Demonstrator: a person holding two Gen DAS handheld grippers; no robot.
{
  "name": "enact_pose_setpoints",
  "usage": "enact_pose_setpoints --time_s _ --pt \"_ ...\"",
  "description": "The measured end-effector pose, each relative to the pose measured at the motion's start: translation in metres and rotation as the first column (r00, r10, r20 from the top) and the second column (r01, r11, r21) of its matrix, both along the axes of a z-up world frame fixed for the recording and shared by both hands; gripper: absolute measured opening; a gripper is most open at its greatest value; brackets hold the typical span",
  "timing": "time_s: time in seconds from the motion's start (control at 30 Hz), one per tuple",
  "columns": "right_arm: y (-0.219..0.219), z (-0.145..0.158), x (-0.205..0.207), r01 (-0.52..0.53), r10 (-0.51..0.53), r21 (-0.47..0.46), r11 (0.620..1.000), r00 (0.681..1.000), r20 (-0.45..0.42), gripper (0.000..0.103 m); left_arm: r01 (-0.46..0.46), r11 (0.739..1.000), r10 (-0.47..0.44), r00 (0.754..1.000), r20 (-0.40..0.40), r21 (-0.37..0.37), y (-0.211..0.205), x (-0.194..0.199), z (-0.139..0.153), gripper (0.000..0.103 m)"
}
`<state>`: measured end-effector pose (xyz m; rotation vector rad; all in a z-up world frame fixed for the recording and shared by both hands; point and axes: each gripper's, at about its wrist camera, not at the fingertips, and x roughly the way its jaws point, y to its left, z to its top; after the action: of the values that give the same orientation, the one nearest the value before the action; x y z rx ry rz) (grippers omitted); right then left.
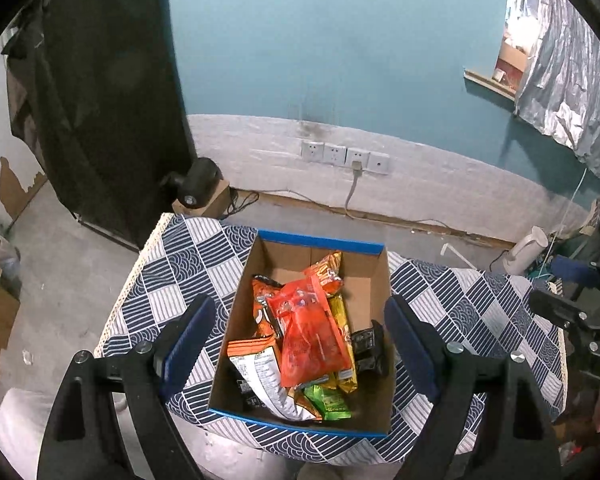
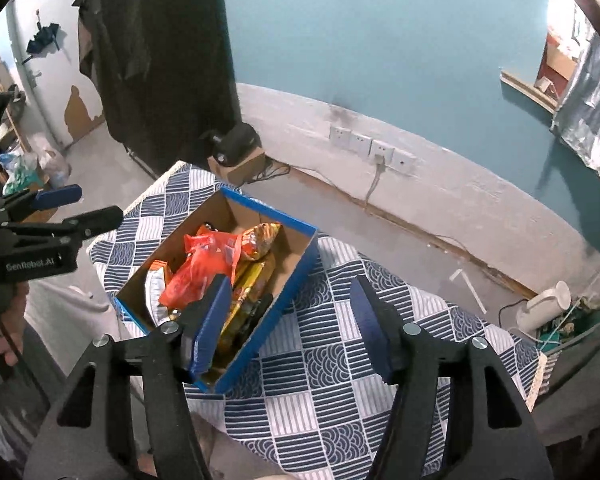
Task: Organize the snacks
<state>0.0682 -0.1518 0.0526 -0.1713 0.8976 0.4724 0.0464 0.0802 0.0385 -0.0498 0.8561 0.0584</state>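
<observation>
A blue-rimmed cardboard box [image 1: 320, 239] [image 2: 300, 266] stands on a table covered with a blue-and-white patterned cloth [image 1: 188, 256] [image 2: 340, 364]. It holds several snack packets: a red-orange one [image 1: 308, 332] [image 2: 204, 270] on top, yellow, green [image 1: 332, 400], white-and-orange [image 1: 260, 372] and black [image 1: 366, 344] ones beneath. My left gripper [image 1: 300, 304] hangs open above the box, wide apart, with nothing between its fingers. My right gripper [image 2: 291, 282] is open and empty over the box's right wall; its left finger [image 2: 212, 320] partly hides the packets.
A white kettle [image 1: 528, 252] [image 2: 548, 304] stands on the floor at the right. A black draped stand [image 1: 100, 100] and a dark device on a small carton [image 1: 200, 188] are behind the table. Wall sockets [image 1: 344, 156] sit low on the far wall. A hand [image 2: 0, 344] holds the left gripper.
</observation>
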Motion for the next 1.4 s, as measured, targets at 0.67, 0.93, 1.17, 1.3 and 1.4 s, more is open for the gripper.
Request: enact_pose_setpoints --time_s 0.67,0.93,1.17,1.3,1.4 --pt "-0.013 -0.01 -0.001 -0.003 0.003 0.008 1.0 0.999 -0.042 0.063 0.022 0.999 -0.022 1.0 0.006 0.028 -0.011 -0.006 0.006 0.095" --pt "-0.01 -0.013 -0.001 -0.017 0.018 0.004 1.0 0.998 -0.054 0.063 0.02 0.998 -0.017 0.998 -0.055 0.06 -0.013 -0.003 -0.001 0.095" --pt "-0.008 -0.015 0.0 -0.023 0.023 -0.001 1.0 0.998 -0.066 0.063 0.011 0.998 -0.007 0.998 -0.068 0.058 -0.01 -0.004 -0.006 0.095" --pt "-0.007 -0.016 0.0 -0.028 0.028 -0.003 1.0 0.997 -0.068 0.063 0.014 0.998 -0.01 0.998 -0.07 0.058 -0.01 -0.005 -0.006 0.095" --pt "-0.005 -0.017 -0.001 -0.031 0.03 -0.005 1.0 0.997 -0.071 0.063 0.021 0.998 -0.017 0.997 -0.072 0.059 -0.011 -0.004 -0.006 0.095"
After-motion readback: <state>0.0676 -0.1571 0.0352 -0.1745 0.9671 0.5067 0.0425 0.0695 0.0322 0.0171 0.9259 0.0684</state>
